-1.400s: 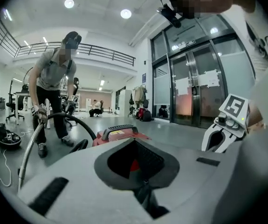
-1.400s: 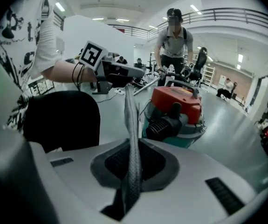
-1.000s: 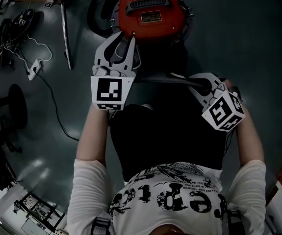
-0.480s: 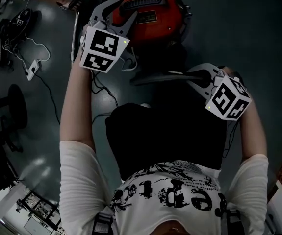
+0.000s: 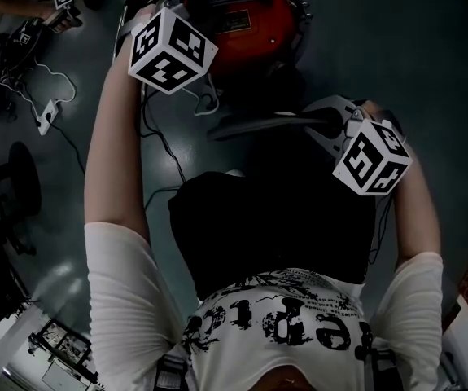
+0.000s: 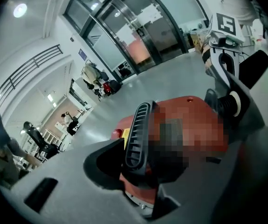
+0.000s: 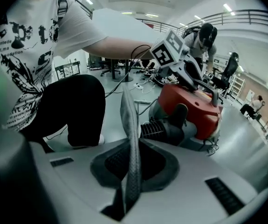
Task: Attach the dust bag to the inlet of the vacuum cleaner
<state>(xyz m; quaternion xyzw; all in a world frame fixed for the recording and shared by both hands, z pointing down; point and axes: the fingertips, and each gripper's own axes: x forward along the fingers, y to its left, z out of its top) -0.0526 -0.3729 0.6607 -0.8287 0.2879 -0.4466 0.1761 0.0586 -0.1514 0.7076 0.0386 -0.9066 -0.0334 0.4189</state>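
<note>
Room: big hall, shiny grey floor [image 5: 413, 47], glass doors way back in the left gripper view.
Vacuum cleaner [image 5: 250, 23]: red, sat on the floor right ahead of the knees [image 5: 274, 226].
Left gripper [image 6: 140, 171]: hung over the vacuum's top, jaws fairly wide but closing round the black ribbed handle [image 6: 136, 134]; didn't look clamped yet.
Right gripper [image 7: 134, 171]: pinched tight on the edge of the dust bag [image 7: 130, 120].
Dust bag: held off the floor, near the vacuum's side, not attached yet.
Inlet: probably the ribbed black port [image 7: 158, 129], just beyond the bag's edge.
How to nail it: needed a firm hold on the handle first so the body couldn't roll, then the bag's opening squared to the port and pushed straight on, no twisting.
In the way: white cord [image 5: 205, 104] looped beside the vacuum; looked like a snag risk.
Around: power strip [image 5: 46, 119] and cable tangle off left, black stool [image 5: 18, 177], other people well back.
</note>
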